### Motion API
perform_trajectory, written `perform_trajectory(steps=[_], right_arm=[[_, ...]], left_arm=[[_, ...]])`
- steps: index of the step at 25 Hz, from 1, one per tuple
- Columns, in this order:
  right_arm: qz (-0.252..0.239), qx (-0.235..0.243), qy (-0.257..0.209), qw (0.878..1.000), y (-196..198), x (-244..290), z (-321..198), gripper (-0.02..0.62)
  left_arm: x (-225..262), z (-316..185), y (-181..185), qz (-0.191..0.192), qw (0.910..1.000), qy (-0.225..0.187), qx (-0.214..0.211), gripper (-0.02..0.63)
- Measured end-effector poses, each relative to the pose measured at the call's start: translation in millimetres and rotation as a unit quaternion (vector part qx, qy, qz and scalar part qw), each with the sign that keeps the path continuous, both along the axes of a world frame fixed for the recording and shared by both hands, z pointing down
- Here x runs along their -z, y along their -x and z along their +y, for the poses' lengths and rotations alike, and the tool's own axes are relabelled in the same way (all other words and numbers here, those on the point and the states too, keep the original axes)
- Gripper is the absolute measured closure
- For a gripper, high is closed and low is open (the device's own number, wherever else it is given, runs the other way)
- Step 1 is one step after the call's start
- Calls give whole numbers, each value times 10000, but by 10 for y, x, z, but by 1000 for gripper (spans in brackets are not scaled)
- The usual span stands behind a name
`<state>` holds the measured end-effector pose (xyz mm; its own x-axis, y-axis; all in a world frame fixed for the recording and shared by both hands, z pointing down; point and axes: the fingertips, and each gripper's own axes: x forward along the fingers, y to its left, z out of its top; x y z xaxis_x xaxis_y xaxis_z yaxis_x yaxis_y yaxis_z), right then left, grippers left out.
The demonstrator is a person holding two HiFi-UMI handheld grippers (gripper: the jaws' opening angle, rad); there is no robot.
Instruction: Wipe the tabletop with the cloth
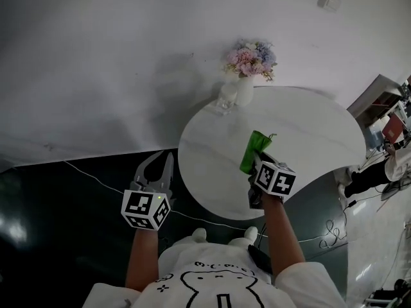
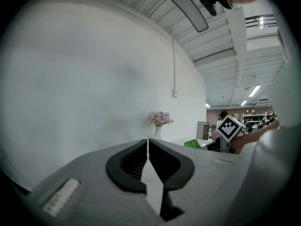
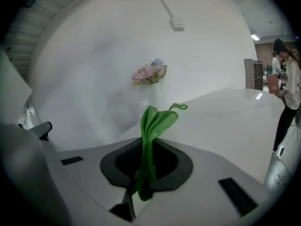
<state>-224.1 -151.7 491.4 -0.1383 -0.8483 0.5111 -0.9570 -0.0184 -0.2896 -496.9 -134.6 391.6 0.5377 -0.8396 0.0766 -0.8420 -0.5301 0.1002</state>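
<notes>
A folded green cloth (image 1: 254, 150) (image 3: 154, 131) is pinched in my right gripper (image 1: 257, 160) (image 3: 146, 173), which is shut on it above the near part of the round white tabletop (image 1: 308, 140). The cloth sticks out forward past the jaws and hangs clear of the surface in the right gripper view. My left gripper (image 1: 159, 172) (image 2: 148, 147) is off the table's left edge, over the dark floor, its jaws closed together with nothing between them.
A white vase of pink and blue flowers (image 1: 249, 66) (image 3: 149, 73) (image 2: 160, 119) and a clear glass (image 1: 225, 99) stand at the table's far edge by the white wall. A cable (image 1: 96, 178) runs across the dark floor. A person (image 3: 287, 93) stands at the far right.
</notes>
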Motion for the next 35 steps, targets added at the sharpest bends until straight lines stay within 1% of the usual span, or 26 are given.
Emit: perform_trajectory(steps=[6,11,17,21,27,30,33,35], right_arm=[[-144,570,-103,9982,668,-22,-432,552],[-455,852,-154,9952,1144,-72,-734,552],[-260,1451,-35,9891,1673,-214,-1019,552],[-362,1576,43,9868,1902,-246,-1155,552],[-780,1759,422,9804,2180,-478,-1272,552],[-897,1801,839,9760,2270,-708,-1238,552],[-746,1796,1346,9716,2293,-973,-1157,552],[-541,1786,1474,9713,2271,-1082,-1136,552]], left_arm=[[-27,-4,121,-95,10000,-16,21,586],[1,-21,209,-193,9998,-75,30,586],[18,-60,311,-197,9997,-97,99,586],[-11,-69,386,-197,9997,-59,155,586],[-124,-49,472,-204,9995,77,232,586],[-199,-33,527,-168,9992,178,316,586],[-270,-3,570,-154,9988,279,367,586],[-308,19,572,-155,9987,316,361,586]])
